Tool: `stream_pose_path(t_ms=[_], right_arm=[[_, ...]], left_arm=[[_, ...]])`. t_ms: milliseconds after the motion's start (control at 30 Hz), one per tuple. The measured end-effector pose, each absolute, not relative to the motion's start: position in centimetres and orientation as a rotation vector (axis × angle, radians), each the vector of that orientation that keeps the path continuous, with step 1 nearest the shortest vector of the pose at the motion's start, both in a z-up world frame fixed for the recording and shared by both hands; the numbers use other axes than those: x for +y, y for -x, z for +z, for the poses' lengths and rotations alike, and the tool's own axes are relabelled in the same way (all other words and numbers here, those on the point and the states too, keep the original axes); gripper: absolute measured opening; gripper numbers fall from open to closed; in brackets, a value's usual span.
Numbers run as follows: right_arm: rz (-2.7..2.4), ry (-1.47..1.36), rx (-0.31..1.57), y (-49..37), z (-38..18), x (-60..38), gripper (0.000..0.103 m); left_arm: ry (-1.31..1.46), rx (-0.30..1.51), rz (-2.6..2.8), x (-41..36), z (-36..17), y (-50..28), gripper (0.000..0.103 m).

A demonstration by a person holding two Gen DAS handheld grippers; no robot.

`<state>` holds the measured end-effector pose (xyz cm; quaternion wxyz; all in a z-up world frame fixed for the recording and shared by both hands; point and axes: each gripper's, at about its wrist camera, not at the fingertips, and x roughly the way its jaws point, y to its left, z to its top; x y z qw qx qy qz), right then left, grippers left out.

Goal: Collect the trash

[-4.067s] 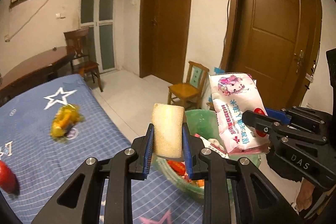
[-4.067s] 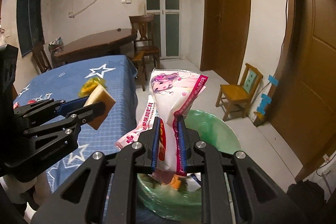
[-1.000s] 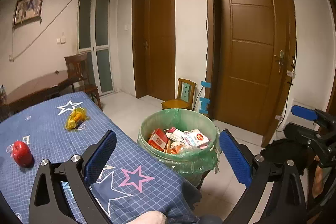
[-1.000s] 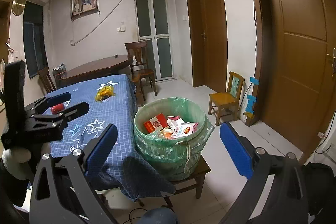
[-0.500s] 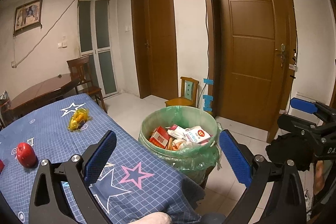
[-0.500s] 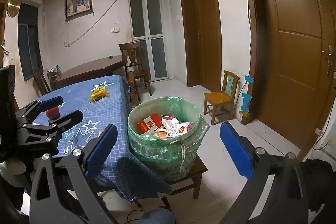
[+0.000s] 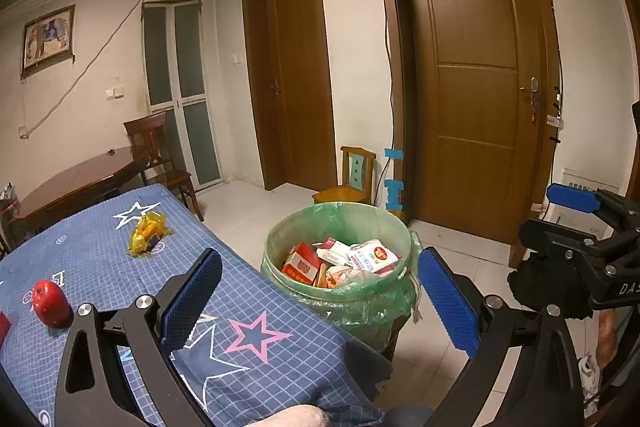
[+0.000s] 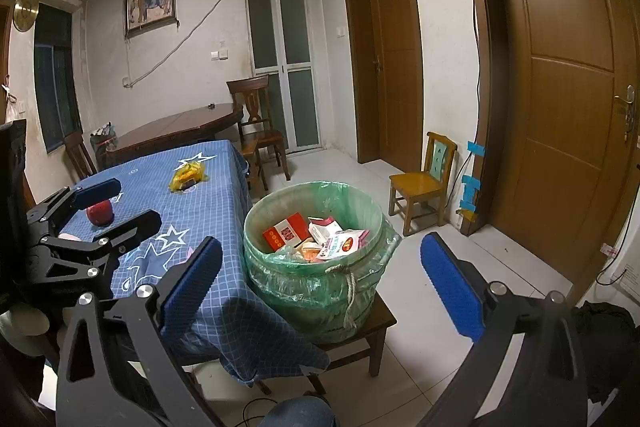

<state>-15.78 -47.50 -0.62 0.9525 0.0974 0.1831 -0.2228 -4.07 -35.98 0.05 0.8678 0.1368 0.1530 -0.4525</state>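
Observation:
A green-lined trash bin (image 7: 384, 223) (image 8: 360, 205) stands on a low wooden stool beside the table and holds several packets and boxes, among them a red box (image 7: 301, 263) (image 8: 286, 231). My left gripper (image 7: 320, 301) is open and empty, held back from the bin over the table's near corner. My right gripper (image 8: 320, 279) is open and empty, well back from the bin. On the blue star tablecloth (image 7: 100, 259) (image 8: 208, 195) lie a yellow wrapper (image 7: 146, 229) (image 8: 187, 176) and a red apple (image 7: 50, 303) (image 8: 100, 213).
A small wooden chair (image 7: 352, 179) (image 8: 424, 183) stands by the wall behind the bin. Two brown doors (image 7: 472, 75) are shut. A dark wooden table with chairs (image 8: 180, 127) stands at the back. A black bag (image 8: 608, 327) lies on the tiled floor at right.
Both grippers have let go of their items and opened. The sponge and the pink packet are out of the jaws. Both grippers have pulled back and up from the bin.

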Motion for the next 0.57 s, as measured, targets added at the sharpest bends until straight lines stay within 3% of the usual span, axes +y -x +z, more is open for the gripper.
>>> stream_pose_path(t_ms=[567], right_arm=[[-0.454,-0.198,0.371,15.79,-0.64,-47.66,0.097]], left_arm=[[-0.307,0.328,-0.962,-36.9,-0.75,3.85,0.098]])
